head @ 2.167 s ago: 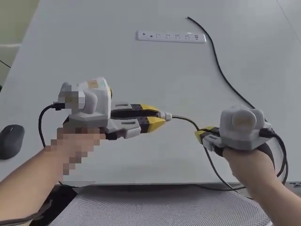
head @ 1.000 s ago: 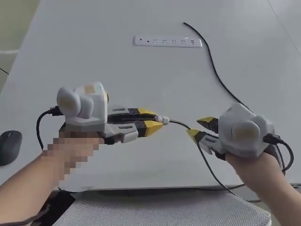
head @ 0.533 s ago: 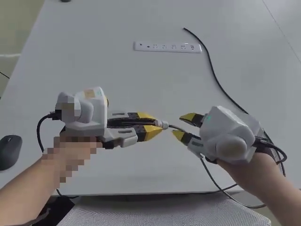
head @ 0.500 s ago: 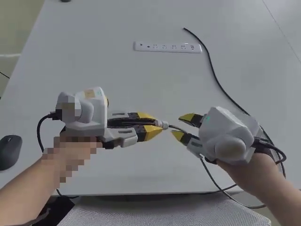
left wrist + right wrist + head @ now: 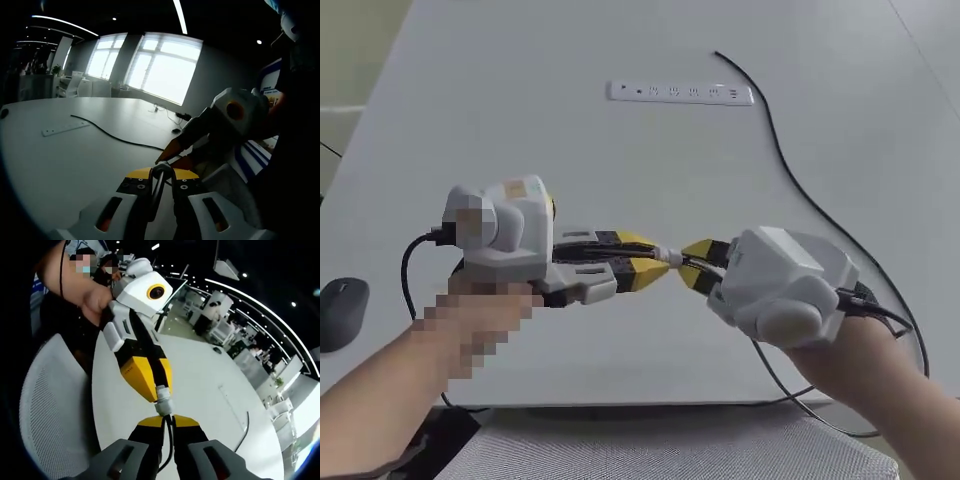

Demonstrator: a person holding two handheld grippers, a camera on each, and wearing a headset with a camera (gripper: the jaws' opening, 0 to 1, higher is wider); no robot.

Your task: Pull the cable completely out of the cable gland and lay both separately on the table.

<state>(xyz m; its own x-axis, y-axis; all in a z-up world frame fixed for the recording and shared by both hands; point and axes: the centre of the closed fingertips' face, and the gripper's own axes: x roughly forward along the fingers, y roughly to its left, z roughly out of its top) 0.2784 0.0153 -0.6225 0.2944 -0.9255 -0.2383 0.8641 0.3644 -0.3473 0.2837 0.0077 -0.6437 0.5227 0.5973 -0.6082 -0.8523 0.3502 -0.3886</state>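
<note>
Matt table; plastic cable gland; smooth cable

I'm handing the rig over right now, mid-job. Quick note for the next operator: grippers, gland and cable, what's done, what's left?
Left gripper: jaws shut on the cable gland, held above the table.
Right gripper: jaws look closed on the cable, right up against the gland.
Done: both parts gripped; the cable is not yet out of the gland.
Left to do: pull the cable fully out, then lay gland and cable separately on the table.
</note>
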